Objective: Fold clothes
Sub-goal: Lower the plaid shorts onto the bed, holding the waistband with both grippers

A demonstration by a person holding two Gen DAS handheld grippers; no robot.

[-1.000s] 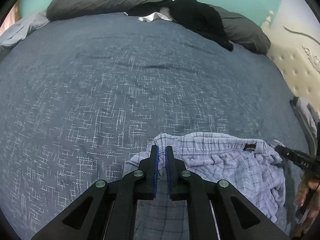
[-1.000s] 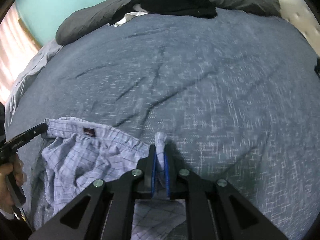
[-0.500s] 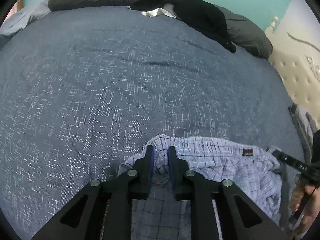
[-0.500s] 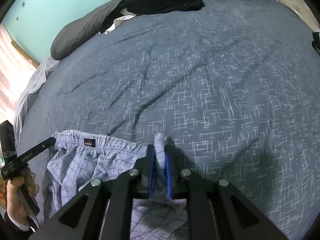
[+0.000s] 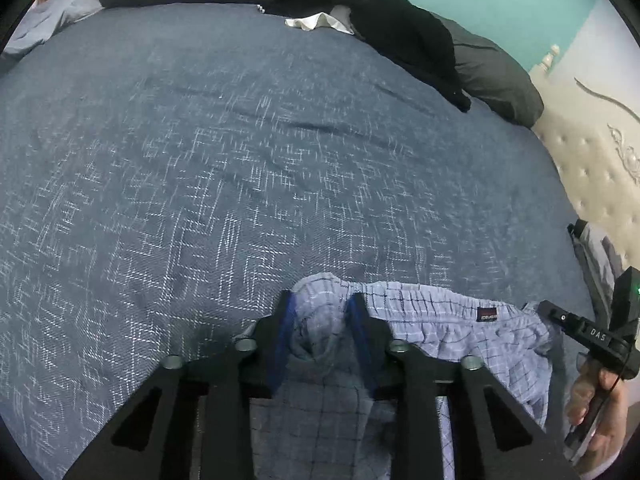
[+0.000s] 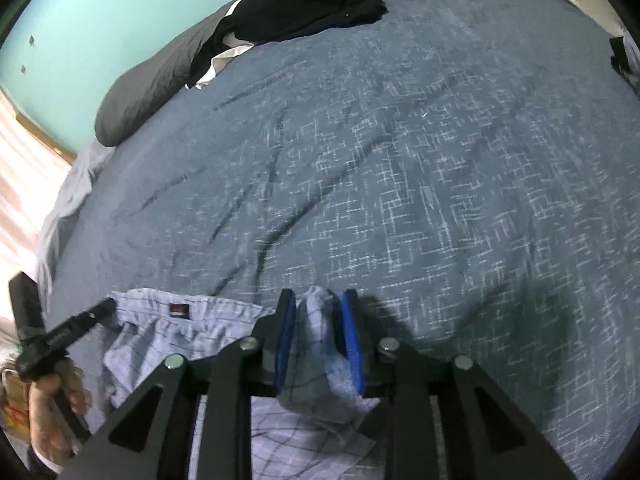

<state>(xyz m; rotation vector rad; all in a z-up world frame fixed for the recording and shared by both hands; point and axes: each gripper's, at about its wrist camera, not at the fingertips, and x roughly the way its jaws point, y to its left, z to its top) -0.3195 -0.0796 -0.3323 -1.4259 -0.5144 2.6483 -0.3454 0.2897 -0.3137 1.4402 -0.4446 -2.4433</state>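
The plaid shorts [image 5: 452, 344], thin pale-blue cloth with a dark windowpane check, a gathered elastic waistband and a small dark woven label, lie rumpled at the near edge of the bed [image 5: 240, 184], spread between the two tools. At the left corner of the waistband the left gripper [image 5: 322, 320] has its black fingers, faced with blue ribbed pads, a little apart with a soft bunch of cloth sagging between them; they have just been closing, and whether the pads press on the cloth cannot be told. At the right corner the right gripper [image 6: 320, 324] has been opening its fingers, and a rounded fold of the shorts stands loosely in the gap, not squeezed flat. The bedspread is a coarse navy weave flecked with short white cross-hatch dashes, lightly creased, and runs wide and bare beyond the waistband. Along its far edge lie long charcoal pillows [image 5: 500, 76] with a limp black garment [image 5: 408, 40] and a scrap of white cloth [image 5: 316, 22] heaped on them. To the right a cream tufted headboard [image 5: 592, 168] bounds the bed.
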